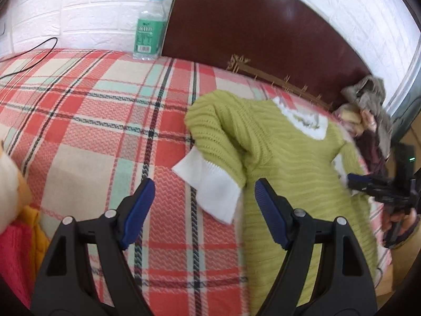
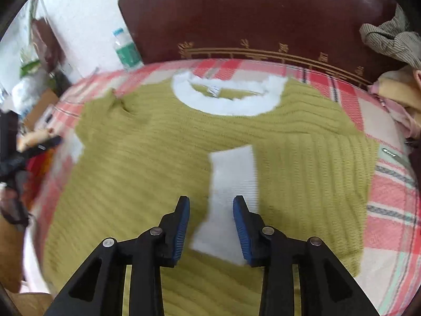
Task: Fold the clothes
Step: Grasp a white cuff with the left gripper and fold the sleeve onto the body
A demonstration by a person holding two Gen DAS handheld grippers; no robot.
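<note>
We see the green sweater (image 2: pixel 147 163) flat on the plaid bedspread (image 1: pixel 86 121), its white cuff (image 2: pixel 231 184) folded across the chest, just ahead of the right gripper (image 2: pixel 211 202), jaws apart, empty. Left gripper (image 1: pixel 204 187) wide apart over the other cuff (image 1: pixel 210 189). Headboard (image 2: pixel 250 13) and water bottle (image 1: pixel 150 29) behind.

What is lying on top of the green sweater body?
One sleeve, its white cuff showing, lies folded across the green sweater. What lies under the sweater is covered; plaid bedsheet shows around it.

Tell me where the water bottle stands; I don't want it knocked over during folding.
The water bottle stands upright at the far edge of the plaid bed cover, beside the left end of the dark headboard, left of the green sweater.
</note>
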